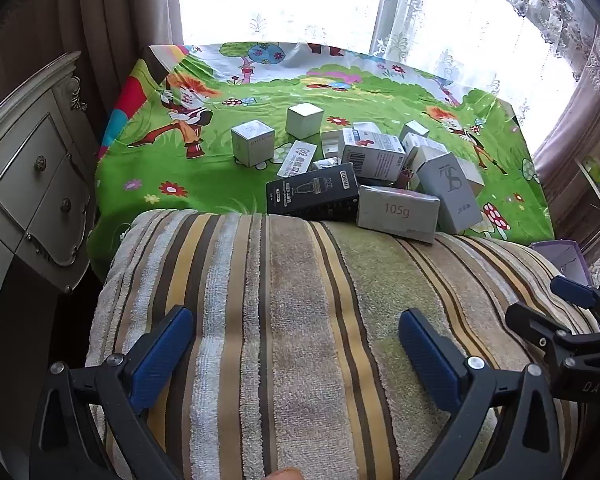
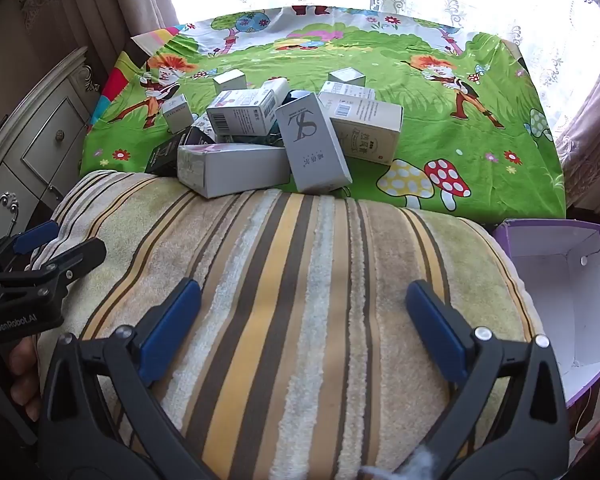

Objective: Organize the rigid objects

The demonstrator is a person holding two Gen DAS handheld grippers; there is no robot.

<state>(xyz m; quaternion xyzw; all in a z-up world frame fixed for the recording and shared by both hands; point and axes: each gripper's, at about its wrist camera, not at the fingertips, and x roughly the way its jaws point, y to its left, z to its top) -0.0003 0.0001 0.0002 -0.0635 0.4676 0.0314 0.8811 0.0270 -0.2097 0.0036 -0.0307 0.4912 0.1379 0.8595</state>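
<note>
1. Step in hand: we judge this the start. No box is lifted; both claws hover over the striped towel (image 2: pixel 300 280), tilted down toward the pile.
2. Left claw (image 1: pixel 296 344): jaws spread wide, nothing between them. Right claw (image 2: pixel 304 320): likewise spread and empty.
3. Task items: the pile of boxes (image 2: pixel 276 136) lies ahead of both claws, past the towel's far edge, on the cartoon-print cloth (image 2: pixel 460 148).
4. Nearest to the claws: the "105g" box (image 1: pixel 398 212), the grey monogram box (image 2: pixel 314 144) leaning on it, and the black box (image 1: pixel 312 194) to their left.
5. Count: we see roughly a dozen boxes; overlap prevents an exact tally. Two cube boxes (image 1: pixel 305 120) stand apart, left of the heap.
6. One open purple-rimmed box (image 2: pixel 560 280) sits empty, right of the right claw; probably the bin.
7. Next move, as we judge: reach forward, close on one near box across its narrow faces.
</note>
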